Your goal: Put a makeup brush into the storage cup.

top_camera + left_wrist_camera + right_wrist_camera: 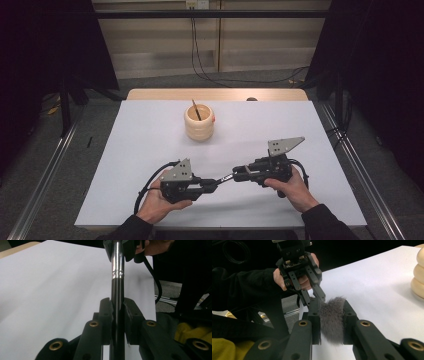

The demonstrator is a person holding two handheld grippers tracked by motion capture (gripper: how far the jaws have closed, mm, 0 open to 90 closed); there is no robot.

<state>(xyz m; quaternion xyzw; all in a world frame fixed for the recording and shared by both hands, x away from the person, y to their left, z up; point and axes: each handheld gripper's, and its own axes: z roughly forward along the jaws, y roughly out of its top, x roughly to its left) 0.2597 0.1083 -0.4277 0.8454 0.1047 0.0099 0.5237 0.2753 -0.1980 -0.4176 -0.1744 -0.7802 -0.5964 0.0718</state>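
Brush (226, 177) held level above white surface (150, 150), between both tools. Left tool (212, 185) pinches black handle (117, 305); silver ferrule (118, 262) runs toward right tool (239, 174), tip cut off at frame top. Right tool's jaws pressed on grey bristles (333, 320), bristle base hidden. Cream ribbed holder (199, 122) stands farther back, dark stick (196, 110) inside, its lower end hidden.
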